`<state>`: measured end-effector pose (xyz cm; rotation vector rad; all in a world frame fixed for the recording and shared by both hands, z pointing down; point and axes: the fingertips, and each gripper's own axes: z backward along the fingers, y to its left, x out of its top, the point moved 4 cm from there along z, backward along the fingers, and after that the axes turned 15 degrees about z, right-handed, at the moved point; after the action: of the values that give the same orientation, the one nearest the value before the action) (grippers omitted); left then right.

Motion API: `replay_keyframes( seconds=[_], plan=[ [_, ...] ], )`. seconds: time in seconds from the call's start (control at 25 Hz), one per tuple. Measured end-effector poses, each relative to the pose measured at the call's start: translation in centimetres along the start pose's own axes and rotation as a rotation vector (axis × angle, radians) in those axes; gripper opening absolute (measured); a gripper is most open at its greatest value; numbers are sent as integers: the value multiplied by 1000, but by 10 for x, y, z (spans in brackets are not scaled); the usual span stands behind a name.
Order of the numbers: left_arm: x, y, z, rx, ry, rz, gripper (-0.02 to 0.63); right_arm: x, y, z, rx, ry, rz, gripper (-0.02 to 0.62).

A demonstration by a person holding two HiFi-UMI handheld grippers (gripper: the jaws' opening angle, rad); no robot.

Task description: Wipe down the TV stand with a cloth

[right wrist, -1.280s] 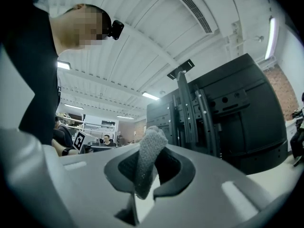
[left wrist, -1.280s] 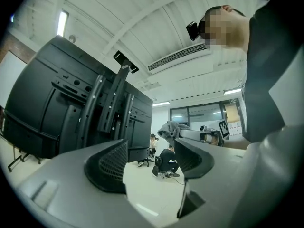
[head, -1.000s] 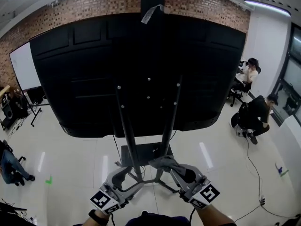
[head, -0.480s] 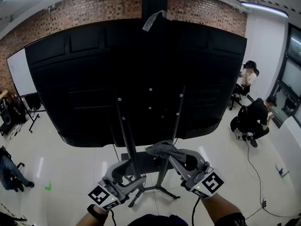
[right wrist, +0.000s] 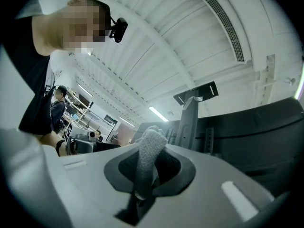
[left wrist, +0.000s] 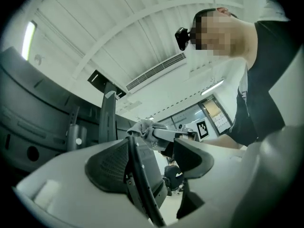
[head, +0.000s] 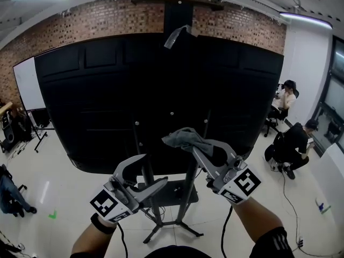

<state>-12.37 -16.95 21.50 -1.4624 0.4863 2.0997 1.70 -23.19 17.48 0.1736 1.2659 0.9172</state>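
Right gripper (head: 200,147) clamps the grey cloth (head: 180,137) just before the TV stand (head: 189,196) uprights; left gripper (head: 153,171) gapes wide, empty. Wiping looks about to start: next, press cloth onto the right upright

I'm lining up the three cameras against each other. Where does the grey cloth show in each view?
Head view: the cloth sits just right of centre, bunched at the tip of the right gripper, against the TV's black back.
Left gripper view: a small grey bunch at centre, above the jaws.
Right gripper view: lower centre, pinched between the jaws.
Shared landmark: the stand's upright post.
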Motion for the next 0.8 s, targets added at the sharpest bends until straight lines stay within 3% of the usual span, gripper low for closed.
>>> replay_keyframes(
  seconds=[0.4, 0.8],
  plan=[
    [87, 25, -52, -21, -22, -177, 321, 73, -84, -62, -16, -58, 279, 32],
    [153, 37, -89, 4, -50, -238, 321, 137, -158, -132, -83, 3, 519, 32]
  ],
)
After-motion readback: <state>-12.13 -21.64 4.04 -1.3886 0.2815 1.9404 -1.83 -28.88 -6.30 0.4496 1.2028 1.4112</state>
